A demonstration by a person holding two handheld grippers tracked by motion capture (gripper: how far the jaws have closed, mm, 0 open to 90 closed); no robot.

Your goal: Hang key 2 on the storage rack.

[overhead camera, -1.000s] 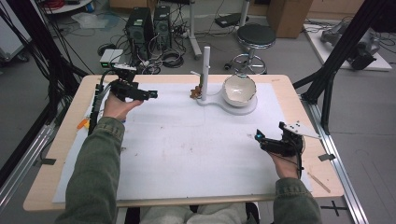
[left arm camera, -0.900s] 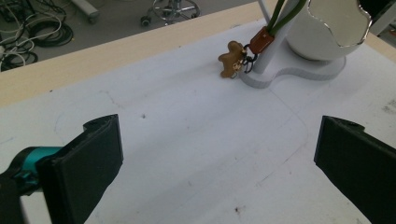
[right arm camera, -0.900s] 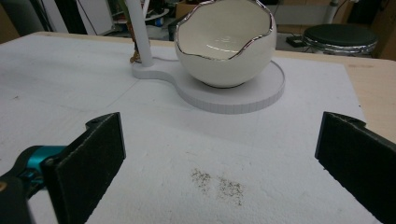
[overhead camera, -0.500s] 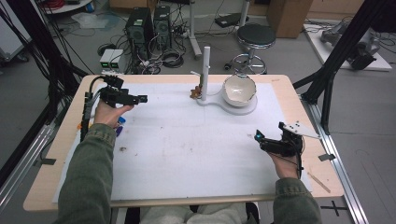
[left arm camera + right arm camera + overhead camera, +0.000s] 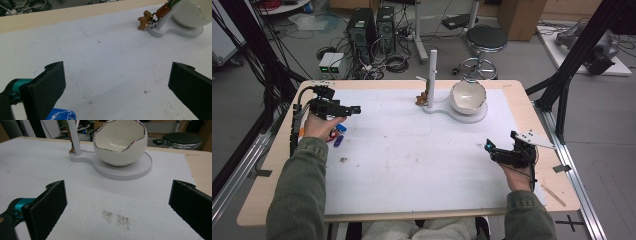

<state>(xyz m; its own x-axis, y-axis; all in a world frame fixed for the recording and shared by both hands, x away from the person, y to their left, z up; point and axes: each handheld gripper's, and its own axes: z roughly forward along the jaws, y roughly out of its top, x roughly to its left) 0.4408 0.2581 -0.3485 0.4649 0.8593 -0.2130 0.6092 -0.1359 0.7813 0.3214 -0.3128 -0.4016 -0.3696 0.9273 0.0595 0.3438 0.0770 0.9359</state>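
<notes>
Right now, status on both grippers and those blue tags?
Left gripper open, empty, above blue tags. Right gripper open, empty, near table's right edge. Nothing blocking the tags.

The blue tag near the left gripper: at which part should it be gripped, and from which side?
The blue tag seems to lie flat on the white mat, so probably pinch its long edges from straight above. The left gripper is open beside it; its holed end lies close under the jaws.
</notes>
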